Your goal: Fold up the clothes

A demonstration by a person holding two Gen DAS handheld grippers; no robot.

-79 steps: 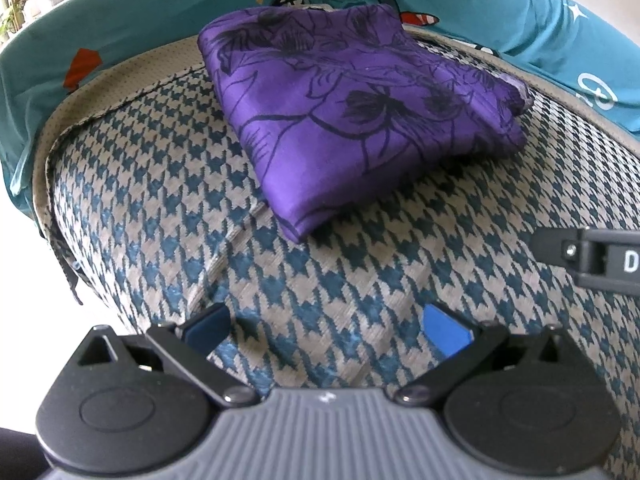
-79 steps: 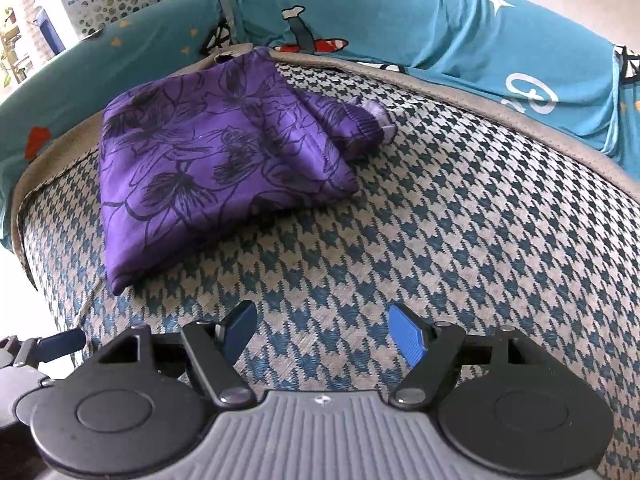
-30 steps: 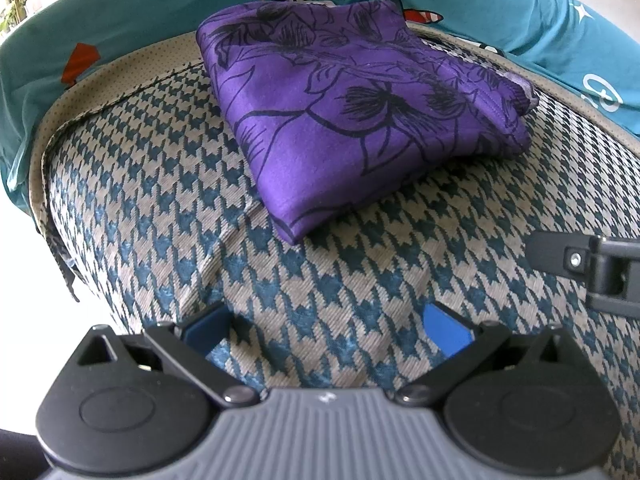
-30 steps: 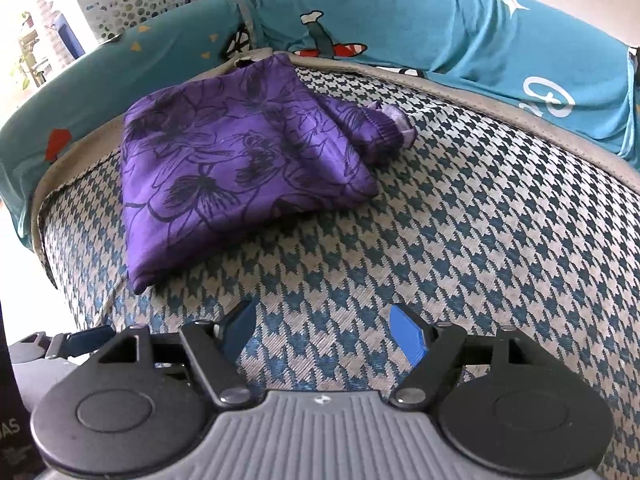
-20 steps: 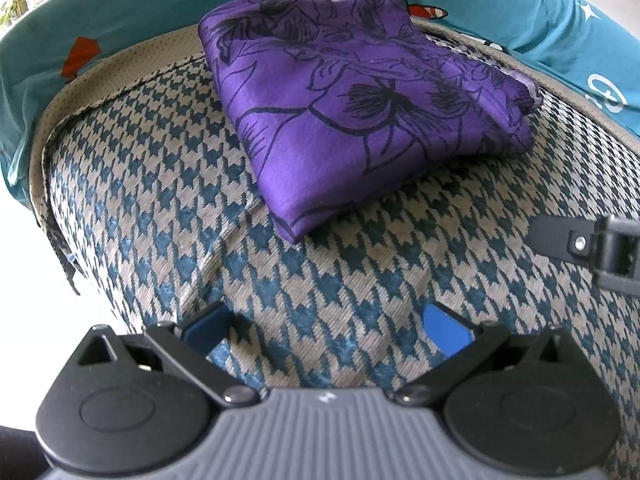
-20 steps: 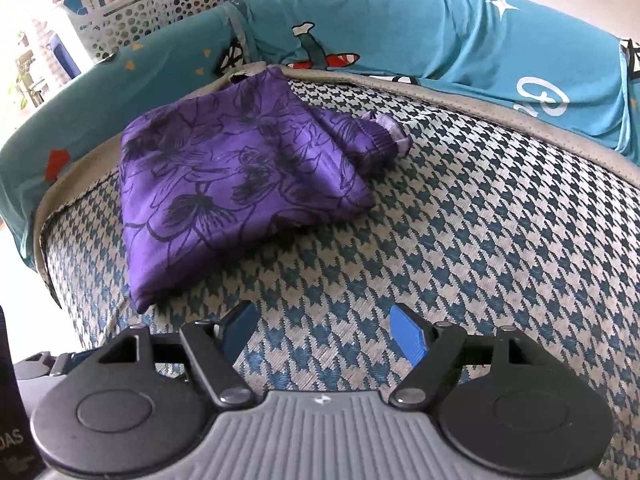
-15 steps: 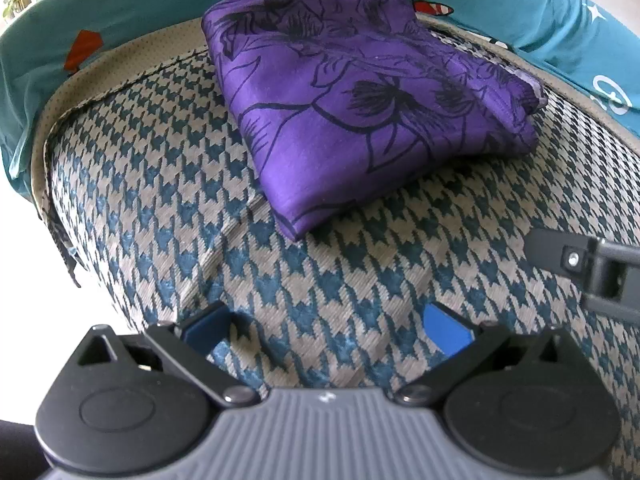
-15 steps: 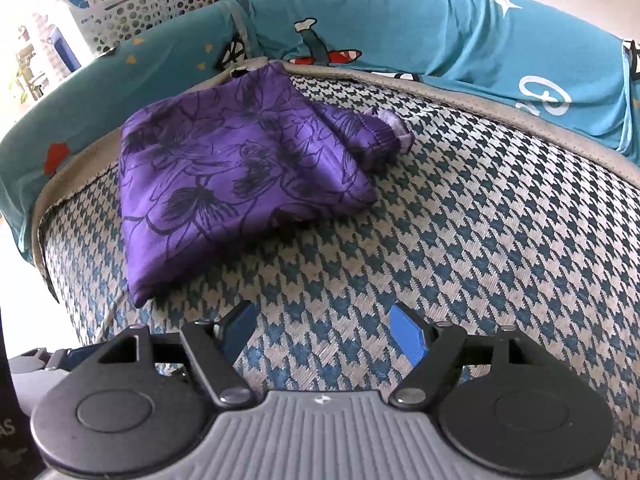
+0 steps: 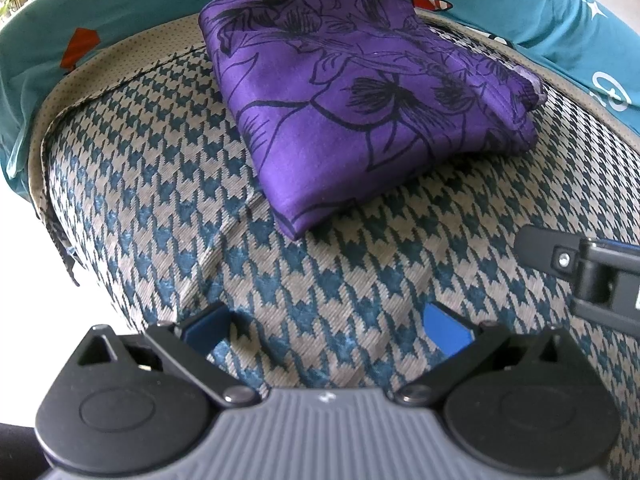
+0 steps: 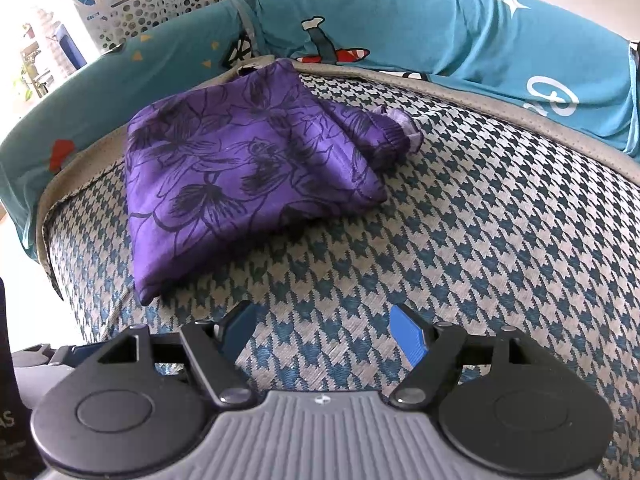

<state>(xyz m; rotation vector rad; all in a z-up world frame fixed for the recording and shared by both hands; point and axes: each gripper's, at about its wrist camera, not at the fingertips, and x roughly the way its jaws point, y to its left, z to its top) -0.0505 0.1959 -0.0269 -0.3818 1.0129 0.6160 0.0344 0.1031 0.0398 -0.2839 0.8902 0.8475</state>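
Both grippers [image 9: 326,330] [image 10: 323,330] open, purple garment [image 10: 240,176] ahead

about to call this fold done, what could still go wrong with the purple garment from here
1. A gathered cuff sticks out of the purple garment on its right side; it may work loose and spoil the fold.
2. The garment lies close to the cushion's left edge, against the teal cover; a nudge could push it toward that edge.
3. Both the left gripper and the right gripper are open and hold nothing, so re-gripping may drag the top layer.
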